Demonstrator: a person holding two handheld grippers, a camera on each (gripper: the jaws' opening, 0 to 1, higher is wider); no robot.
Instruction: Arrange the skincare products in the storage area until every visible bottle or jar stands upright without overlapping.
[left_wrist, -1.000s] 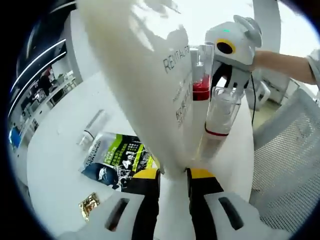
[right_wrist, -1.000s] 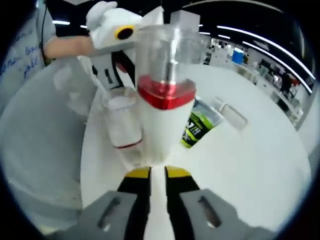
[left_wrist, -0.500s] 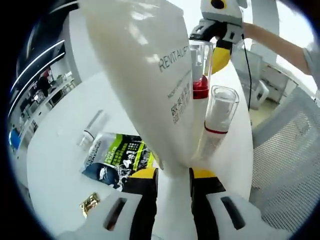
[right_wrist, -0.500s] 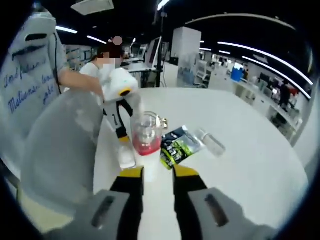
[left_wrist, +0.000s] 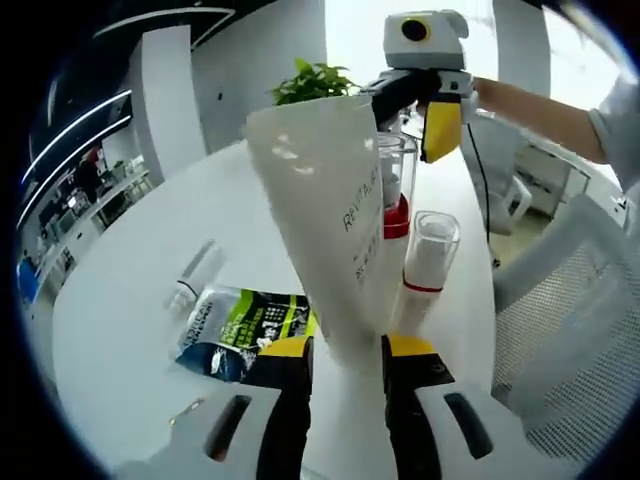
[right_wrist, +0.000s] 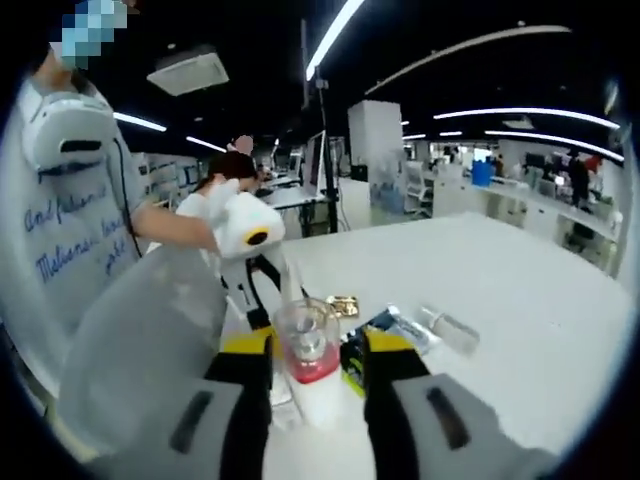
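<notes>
A white Revitalift tube (left_wrist: 330, 230) stands on its cap on the white table, just ahead of my left gripper (left_wrist: 346, 352), which is open and apart from it. Behind the tube stand a pump bottle (left_wrist: 398, 185) with a red collar and clear cap, and a smaller clear-capped bottle (left_wrist: 425, 265). My right gripper (left_wrist: 418, 118) hangs open above the pump bottle. In the right gripper view the pump bottle (right_wrist: 308, 352) shows below my open right gripper (right_wrist: 306, 350), with my left gripper (right_wrist: 255, 300) and the tube (right_wrist: 292, 275) behind it.
A green-and-black sachet (left_wrist: 245, 325), a clear vial (left_wrist: 195, 275) and a gold foil piece (left_wrist: 185, 415) lie flat on the table. A mesh chair back (left_wrist: 570, 330) stands beside the bottles. A person's arm reaches in at top right.
Right gripper let go of the pump bottle and rose well above it. Left gripper released the tube and drew back, so the tube looks smaller and stands free.
</notes>
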